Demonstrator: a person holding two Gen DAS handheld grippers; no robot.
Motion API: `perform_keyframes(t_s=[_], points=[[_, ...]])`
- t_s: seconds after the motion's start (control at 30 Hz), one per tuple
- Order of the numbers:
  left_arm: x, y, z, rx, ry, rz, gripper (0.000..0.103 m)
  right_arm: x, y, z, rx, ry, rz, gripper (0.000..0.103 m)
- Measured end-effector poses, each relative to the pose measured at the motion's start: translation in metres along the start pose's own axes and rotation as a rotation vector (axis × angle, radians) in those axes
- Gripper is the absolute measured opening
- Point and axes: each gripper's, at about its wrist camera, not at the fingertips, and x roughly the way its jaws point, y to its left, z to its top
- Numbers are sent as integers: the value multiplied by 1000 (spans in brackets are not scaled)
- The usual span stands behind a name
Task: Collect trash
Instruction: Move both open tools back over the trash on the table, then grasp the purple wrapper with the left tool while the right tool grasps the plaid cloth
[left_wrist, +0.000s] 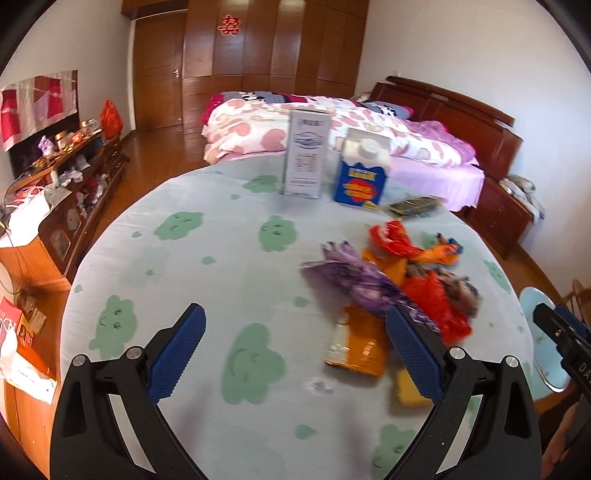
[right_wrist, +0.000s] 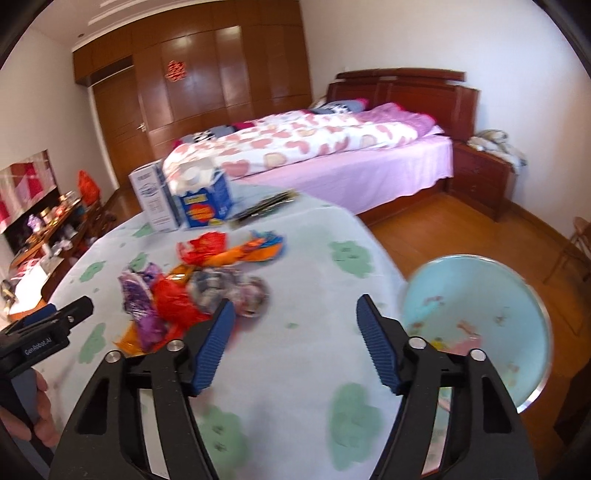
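Observation:
A heap of crumpled snack wrappers (left_wrist: 399, 280) lies on the round table (left_wrist: 229, 221): purple, red, orange and grey ones; it also shows in the right wrist view (right_wrist: 192, 284). My left gripper (left_wrist: 295, 317) is open and empty above the cloth, its right finger at the heap's near edge. My right gripper (right_wrist: 295, 310) is open and empty, just right of the heap. A light blue bin (right_wrist: 476, 317) stands beside the table at the right; it also shows in the left wrist view (left_wrist: 543, 343).
A white carton (left_wrist: 304, 147), a blue milk carton (left_wrist: 362, 173) and a flat dark packet (left_wrist: 415, 205) stand at the table's far side. A bed (right_wrist: 332, 151) lies behind. A cluttered wooden sideboard (left_wrist: 70, 184) runs along the left wall.

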Motion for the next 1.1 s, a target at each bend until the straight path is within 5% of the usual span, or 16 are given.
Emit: perform_keyframes(t_s=[0.33, 0.5, 0.73, 0.93, 1.1], points=[[18, 16, 11, -37, 11, -25, 94, 61, 35, 22, 10, 115, 118, 62], [25, 13, 13, -36, 26, -49, 90, 91, 26, 16, 93, 241, 203, 28], [35, -12, 20, -41, 60, -143, 82, 62, 9, 15, 111, 152, 246, 17], [58, -39, 20, -37, 107, -139, 74, 30, -5, 9, 46, 43, 115, 17], [77, -41, 12, -68, 166, -142, 52, 30, -17, -6, 64, 79, 87, 17]])
